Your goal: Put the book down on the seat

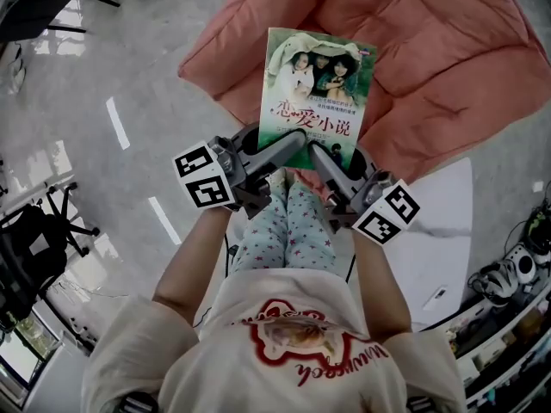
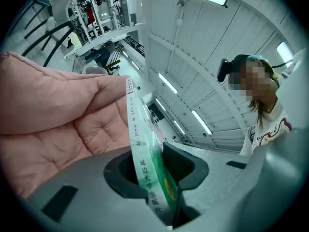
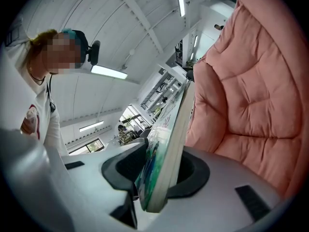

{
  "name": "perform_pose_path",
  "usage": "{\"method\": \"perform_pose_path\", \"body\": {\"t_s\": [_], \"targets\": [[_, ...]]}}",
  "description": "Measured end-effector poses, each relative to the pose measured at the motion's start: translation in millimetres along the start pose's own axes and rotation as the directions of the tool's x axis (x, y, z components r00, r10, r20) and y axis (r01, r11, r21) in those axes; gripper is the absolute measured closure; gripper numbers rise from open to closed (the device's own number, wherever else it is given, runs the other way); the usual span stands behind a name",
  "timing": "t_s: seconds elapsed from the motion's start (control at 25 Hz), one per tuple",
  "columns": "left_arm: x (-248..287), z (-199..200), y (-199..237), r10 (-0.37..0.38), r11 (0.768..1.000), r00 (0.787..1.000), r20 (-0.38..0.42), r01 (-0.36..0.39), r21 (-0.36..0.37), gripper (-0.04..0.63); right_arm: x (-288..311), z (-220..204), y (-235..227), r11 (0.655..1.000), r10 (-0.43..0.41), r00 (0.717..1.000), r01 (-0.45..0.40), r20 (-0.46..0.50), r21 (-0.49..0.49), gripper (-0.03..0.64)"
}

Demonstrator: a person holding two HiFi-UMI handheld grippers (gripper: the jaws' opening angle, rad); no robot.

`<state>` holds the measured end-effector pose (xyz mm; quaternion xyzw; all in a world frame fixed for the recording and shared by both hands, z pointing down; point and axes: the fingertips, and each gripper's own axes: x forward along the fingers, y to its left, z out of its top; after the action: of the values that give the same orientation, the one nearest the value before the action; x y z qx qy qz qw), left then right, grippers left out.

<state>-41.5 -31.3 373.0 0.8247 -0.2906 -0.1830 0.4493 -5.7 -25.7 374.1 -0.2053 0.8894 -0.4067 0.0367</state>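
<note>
A paperback book [image 1: 315, 89] with a green cover and a photo of people is held flat above the pink cushioned seat [image 1: 430, 50]. My left gripper [image 1: 288, 151] is shut on its near left corner and my right gripper [image 1: 320, 151] is shut on its near right corner. In the left gripper view the book's spine [image 2: 142, 163] runs between the dark pads, with the pink seat [image 2: 53, 115] behind. In the right gripper view the book's page edge [image 3: 169, 149] sits clamped between the pads next to the pink seat [image 3: 251, 100].
A white low table [image 1: 448, 231] lies to the right, below the seat. Black chairs [image 1: 34, 265] stand at the left on the glossy grey floor [image 1: 112, 93]. Cables and headphones [image 1: 499, 274] lie at the far right. My legs [image 1: 288, 231] are right below the grippers.
</note>
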Motion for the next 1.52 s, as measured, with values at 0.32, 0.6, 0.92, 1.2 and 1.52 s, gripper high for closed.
{"method": "perform_pose_path", "body": {"t_s": [0.32,0.6,0.92,1.2,1.52], "targets": [[-3,9,-12,0.001,1.0,1.0,0.016,-0.002,0.026,0.503,1,9,13,1.0,0.009,1.0,-0.009,-0.002,-0.025,0.497],[-2,0,0,0.023,1.0,1.0,-0.002,-0.023,0.017,0.502,1,-1,0,1.0,-0.003,1.0,0.003,-0.003,0.008,0.495],[-1,-5,3,0.023,1.0,1.0,-0.008,-0.023,0.006,0.501,-1,-4,-3,1.0,-0.021,1.0,0.021,0.0,0.007,0.493],[-1,-7,7,0.034,0.999,0.999,-0.022,-0.034,-0.011,0.5,-1,-7,-6,0.999,-0.037,0.999,0.037,-0.001,0.038,0.492],[1,-18,20,0.051,0.998,0.998,-0.04,-0.052,-0.03,0.499,-3,-17,-19,0.996,-0.055,0.998,0.055,-0.002,0.07,0.492]]}}
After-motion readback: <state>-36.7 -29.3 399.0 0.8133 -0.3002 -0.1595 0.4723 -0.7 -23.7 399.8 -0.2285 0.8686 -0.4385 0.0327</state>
